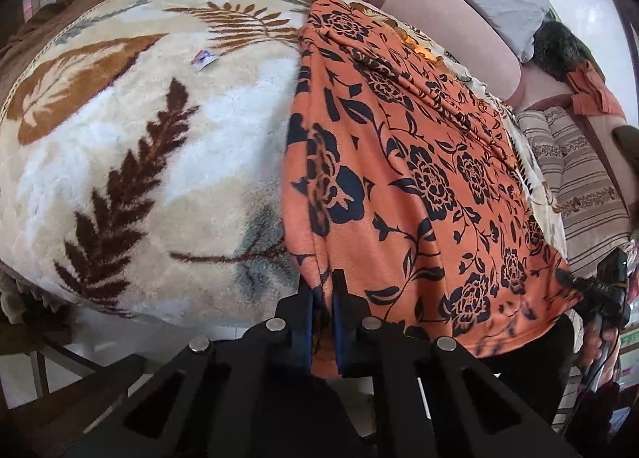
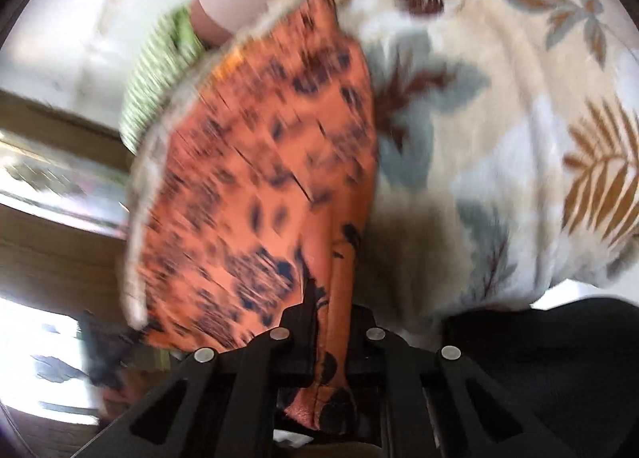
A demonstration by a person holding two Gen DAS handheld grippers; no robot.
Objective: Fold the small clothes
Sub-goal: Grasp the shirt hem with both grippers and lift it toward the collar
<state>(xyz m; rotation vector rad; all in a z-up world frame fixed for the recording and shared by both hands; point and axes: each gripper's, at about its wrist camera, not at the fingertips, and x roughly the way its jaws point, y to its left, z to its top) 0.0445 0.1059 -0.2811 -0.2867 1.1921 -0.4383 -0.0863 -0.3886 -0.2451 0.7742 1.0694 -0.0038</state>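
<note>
Orange floral garment point(image 1: 403, 178) on leaf-print blanket point(image 1: 139, 146), near corners pinched inside both closed jaws

Both wrist views close, angled down; share orange garment point(image 1: 419, 178).

Leaf-print fleece blanket point(image 1: 159, 130) w/ orange floral garment point(image 1: 419, 178) on top.

The left tongs point(image 1: 327, 298) are closed on the near edge of the orange flowered cloth point(image 1: 419, 178), which lies on a leaf-patterned blanket point(image 1: 139, 138). The right tongs point(image 1: 575, 282) grip its other corner.
</note>
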